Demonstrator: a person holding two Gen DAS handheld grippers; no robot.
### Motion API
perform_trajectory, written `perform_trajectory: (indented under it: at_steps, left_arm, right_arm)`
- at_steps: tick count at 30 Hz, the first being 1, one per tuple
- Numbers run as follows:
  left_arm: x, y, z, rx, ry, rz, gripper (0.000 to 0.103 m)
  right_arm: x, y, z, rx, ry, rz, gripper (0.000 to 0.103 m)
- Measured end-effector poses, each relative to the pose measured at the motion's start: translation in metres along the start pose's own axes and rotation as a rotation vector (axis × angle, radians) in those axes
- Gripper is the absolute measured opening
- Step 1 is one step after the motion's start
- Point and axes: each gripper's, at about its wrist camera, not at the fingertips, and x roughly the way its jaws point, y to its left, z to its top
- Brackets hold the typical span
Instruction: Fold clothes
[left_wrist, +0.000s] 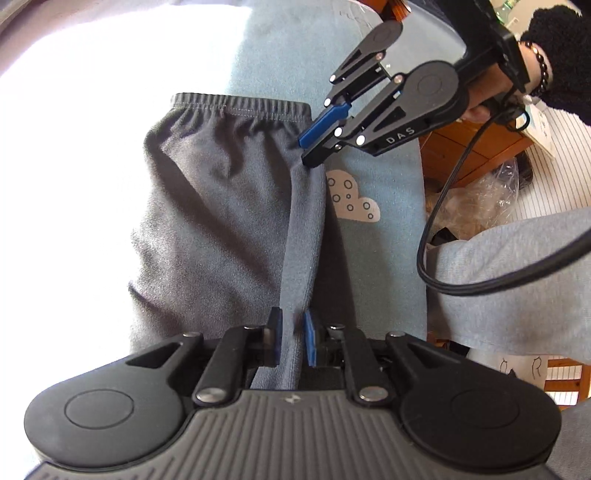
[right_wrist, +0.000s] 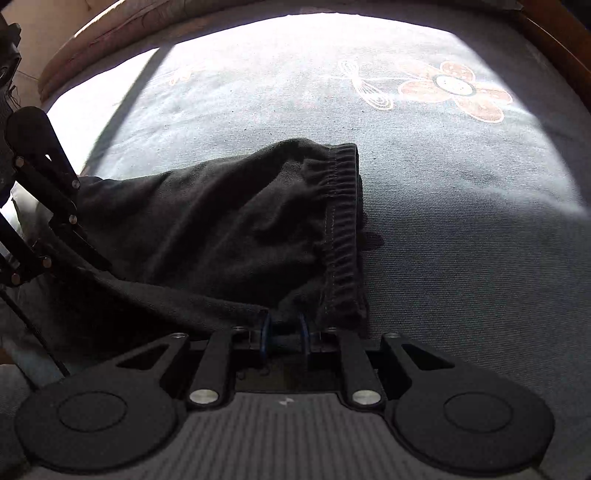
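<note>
The dark trousers (left_wrist: 221, 192) lay on the blue sheet (left_wrist: 376, 177), waistband (left_wrist: 240, 105) at the far end. The left gripper (left_wrist: 293, 341) pinched a raised fold of the trousers. The right gripper (left_wrist: 314, 146) squeezed the cloth just under the waistband's corner. The thin fold might have slipped out if one hand pulled harder. Past the waistband, the sheet was bare, with room to move. The black cable (left_wrist: 443, 206) hung near and could snag.

Two close, steeply downward wrist views, both over the same dark trousers (left_wrist: 221, 192) on bedding (right_wrist: 461, 258).
</note>
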Motion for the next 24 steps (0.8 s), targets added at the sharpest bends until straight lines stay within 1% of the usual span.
perform_trajectory:
  at_steps: [2,3,4,7,9,12,14,15,19,21,24]
  left_arm:
    - [-0.017,0.006,-0.007,-0.074,-0.038,0.003,0.016]
    - [-0.022,0.010,-0.011,-0.113,-0.056,0.006,0.019]
    - [-0.024,0.012,-0.015,-0.152,-0.072,0.011,0.020]
    - [-0.014,0.018,-0.024,-0.276,-0.103,0.021,0.020]
    - [0.001,0.023,-0.026,-0.352,-0.112,-0.004,0.020]
    - [0.031,0.027,-0.037,-0.460,-0.077,-0.040,0.019]
    - [0.047,0.026,-0.045,-0.523,-0.055,-0.052,0.018]
    - [0.046,0.023,-0.048,-0.539,-0.066,-0.044,0.018]
    - [0.014,0.019,-0.064,-0.638,-0.162,-0.038,0.019]
    - [-0.004,0.021,-0.080,-0.735,-0.201,-0.044,0.021]
    - [-0.021,0.027,-0.116,-0.908,-0.237,-0.066,0.028]
  right_arm:
    - [-0.006,0.001,0.002,-0.007,-0.008,0.004,0.019]
    - [-0.009,0.002,0.005,-0.013,-0.019,0.012,0.019]
    - [-0.011,0.004,0.008,-0.019,-0.030,0.020,0.019]
    - [-0.019,0.008,0.018,-0.036,-0.061,0.046,0.019]
    - [-0.011,0.013,0.023,-0.062,-0.055,0.065,0.019]
    - [0.008,0.021,0.026,-0.106,-0.011,0.080,0.019]
    - [0.022,0.025,0.022,-0.140,0.055,0.073,0.019]
    - [0.027,0.027,0.019,-0.157,0.091,0.066,0.019]
    - [0.019,0.034,0.020,-0.220,0.104,0.088,0.020]
    - [0.017,0.039,0.026,-0.241,0.105,0.093,0.020]
    - [0.018,0.050,0.040,-0.271,0.088,0.121,0.020]
